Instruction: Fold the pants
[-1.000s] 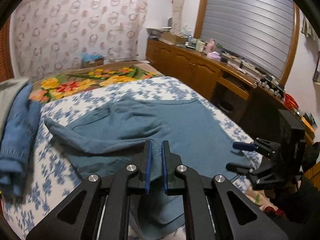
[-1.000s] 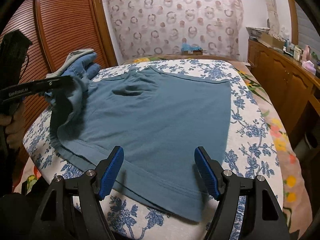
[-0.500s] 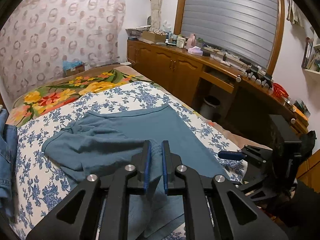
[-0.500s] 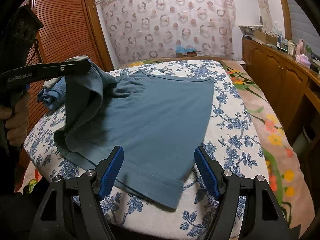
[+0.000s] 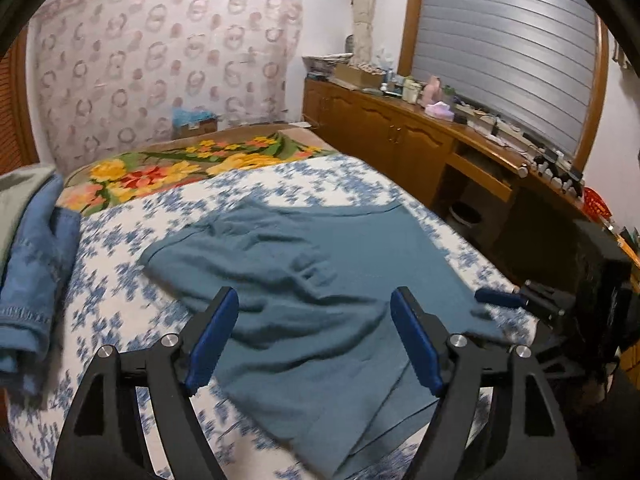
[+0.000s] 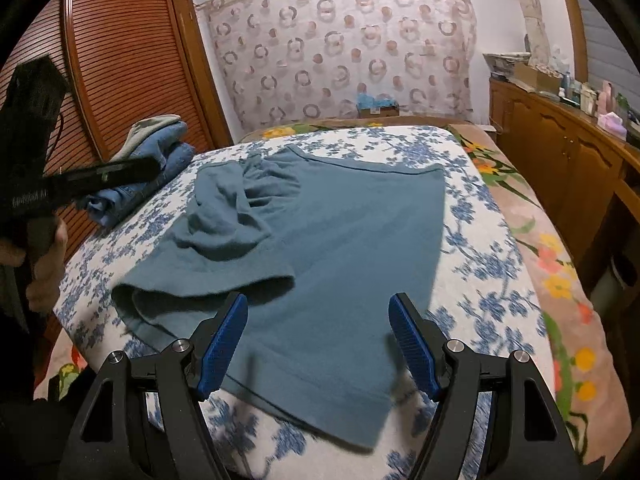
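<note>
Bedroom, bed (image 6: pixel 472 184) under a blue-flowered sheet, patterned curtain behind, wooden cabinets (image 5: pixel 392 140) along one side.

Left gripper (image 5: pixel 316 340): jaws spread wide, nothing between them. Half a second ago they were pressed together on a fold of cloth; that cloth is now let go. It hovers over the near edge of the pants (image 5: pixel 320 280).

Right gripper (image 6: pixel 318 340): jaws spread, empty, as in both earlier frames. It hangs above the lower hem of the pants (image 6: pixel 340 260) without touching the cloth, as far as the view shows.

Pants: teal, spread across the middle of the bed. The left side has been carried over onto the body and dropped. It lies as a rumpled flap, its edge curling up near the right gripper's left finger, not flat. The far right half lies smooth.

Outward: a stack of denim (image 6: pixel 160 160) sits at the bed's left edge, apart from the pants. A louvred wardrobe (image 6: pixel 120 60) stands behind it.

Reading: the first fold is made but loose. The flap likely needs smoothing, or a regrip at its corners, before the next fold.
</note>
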Tool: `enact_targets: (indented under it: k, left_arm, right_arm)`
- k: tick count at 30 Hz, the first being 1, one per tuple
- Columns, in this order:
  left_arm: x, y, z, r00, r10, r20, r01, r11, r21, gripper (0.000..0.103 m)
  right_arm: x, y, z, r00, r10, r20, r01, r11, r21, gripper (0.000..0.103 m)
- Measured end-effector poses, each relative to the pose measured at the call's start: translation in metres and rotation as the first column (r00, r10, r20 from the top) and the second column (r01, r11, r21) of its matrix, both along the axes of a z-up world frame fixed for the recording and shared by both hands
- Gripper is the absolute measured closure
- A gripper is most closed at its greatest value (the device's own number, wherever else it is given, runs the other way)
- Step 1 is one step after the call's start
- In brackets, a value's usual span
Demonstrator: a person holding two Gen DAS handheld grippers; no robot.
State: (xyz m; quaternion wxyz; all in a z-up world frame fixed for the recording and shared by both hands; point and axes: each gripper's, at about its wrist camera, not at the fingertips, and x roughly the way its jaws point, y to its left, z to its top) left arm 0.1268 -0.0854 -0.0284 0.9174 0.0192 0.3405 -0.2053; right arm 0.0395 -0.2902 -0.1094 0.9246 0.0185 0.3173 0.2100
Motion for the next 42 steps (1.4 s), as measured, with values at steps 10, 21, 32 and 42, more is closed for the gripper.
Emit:
enact_targets:
  k: [10, 21, 32, 42]
  left_arm:
    - [-0.003, 0.027, -0.028, 0.998, 0.059, -0.038, -0.058, 0.998, 0.03, 0.024]
    - [-0.012, 0.035, -0.051, 0.996, 0.061, -0.072, -0.057, 0.997, 0.052, 0.024]
    - [-0.014, 0.041, -0.055, 0.994, 0.08, -0.077, -0.076, 0.995, 0.059, 0.024]
    - [-0.02, 0.035, -0.045, 0.996, 0.068, -0.051, -0.065, 0.996, 0.053, 0.024]
  right_arm:
    - [0.031, 0.028, -0.004, 0.999, 0.046, -0.018, -0.046, 0.999, -0.009, 0.046]
    - [0.061, 0.049, -0.015, 0.992, 0.093, -0.091, -0.096, 0.995, -0.029, 0.064]
    - [0.046, 0.05, 0.002, 0.989, 0.142, -0.041, -0.143, 0.99, -0.011, 0.095]
    - [0.006, 0.036, 0.044, 0.983, 0.168, 0.081, -0.168, 0.986, -0.006, 0.097]
